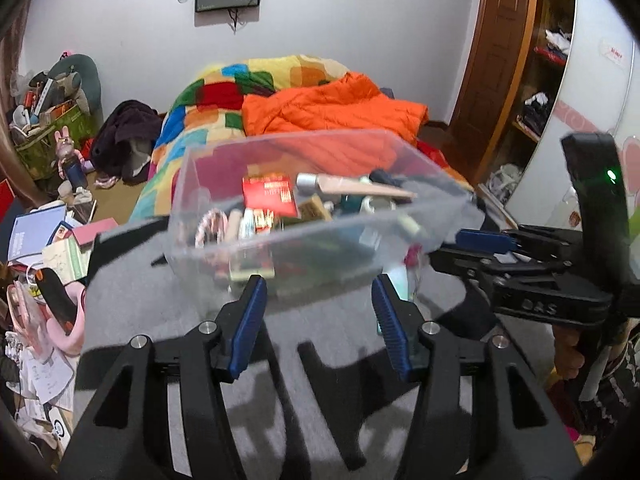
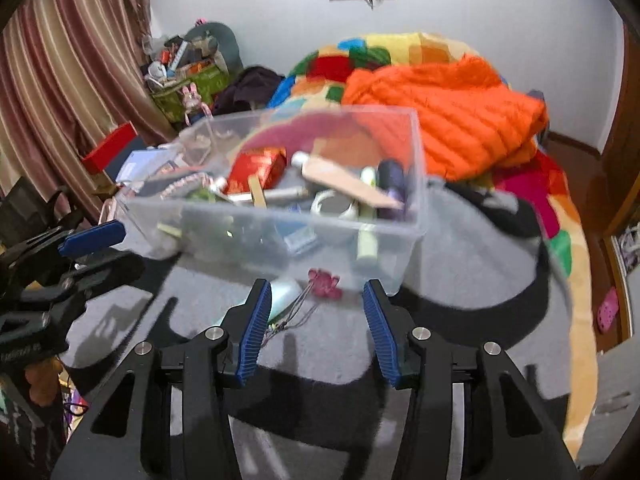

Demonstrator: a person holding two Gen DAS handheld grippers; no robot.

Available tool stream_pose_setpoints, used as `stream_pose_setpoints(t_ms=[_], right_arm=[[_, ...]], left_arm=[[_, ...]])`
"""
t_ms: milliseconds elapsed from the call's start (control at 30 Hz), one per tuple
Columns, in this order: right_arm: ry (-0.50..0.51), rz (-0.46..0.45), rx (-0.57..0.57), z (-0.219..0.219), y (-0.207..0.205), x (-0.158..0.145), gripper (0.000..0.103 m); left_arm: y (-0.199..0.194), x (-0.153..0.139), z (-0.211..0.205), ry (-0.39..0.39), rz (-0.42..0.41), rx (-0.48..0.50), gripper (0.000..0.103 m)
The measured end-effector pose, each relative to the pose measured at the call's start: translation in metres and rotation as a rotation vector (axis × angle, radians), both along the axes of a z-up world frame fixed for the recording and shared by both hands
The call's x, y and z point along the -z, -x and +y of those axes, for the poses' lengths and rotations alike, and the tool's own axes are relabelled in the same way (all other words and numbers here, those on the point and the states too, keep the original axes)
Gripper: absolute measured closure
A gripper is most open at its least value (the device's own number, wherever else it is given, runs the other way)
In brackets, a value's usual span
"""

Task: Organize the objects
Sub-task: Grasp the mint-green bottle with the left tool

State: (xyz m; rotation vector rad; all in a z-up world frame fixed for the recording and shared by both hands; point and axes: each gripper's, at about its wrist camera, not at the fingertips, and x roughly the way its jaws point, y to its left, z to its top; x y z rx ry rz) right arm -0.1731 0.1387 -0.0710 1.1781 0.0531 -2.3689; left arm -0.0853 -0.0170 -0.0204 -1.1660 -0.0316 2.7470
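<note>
A: Where's the clear rectangular plastic bin (image 1: 304, 216)?

B: On the grey felt cloth (image 1: 320, 344) spread over the bed, at twelve o'clock from both cameras. It's crammed: a red printed packet (image 1: 270, 196), a beige flat stick (image 2: 344, 178) and a dark purple tube (image 2: 392, 178) among other items.

A: And the left hand-held gripper (image 1: 318, 308)?

B: Spread, nothing between its blue ribbed pads (image 1: 250, 322), just short of the bin's near wall.

A: The right hand-held gripper (image 2: 316, 314)?

B: Also spread and empty. A small pink charm on strings (image 2: 324, 282) lies on the cloth just beyond its tips. An orange quilted jacket (image 2: 452, 120) lies at one o'clock.
</note>
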Motion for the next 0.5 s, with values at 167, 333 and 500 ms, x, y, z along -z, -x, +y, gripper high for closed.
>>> stream_pose_setpoints(t_ms=[167, 333, 500], right_arm=[[-0.021, -0.058, 0.002, -0.012, 0.010, 0.021, 0.081], [0.007, -0.090, 0.004, -0.004, 0.010, 0.032, 0.098], [0.007, -0.045, -0.016, 0.003, -0.006, 0.023, 0.099]], left_arm=[[-0.006, 0.014, 0.003, 0.013, -0.036, 0.007, 0.049], [-0.004, 0.023, 0.010, 0.018, -0.063, 0.028, 0.049], [0.008, 0.030, 0.025, 0.010, -0.099, 0.069, 0.049]])
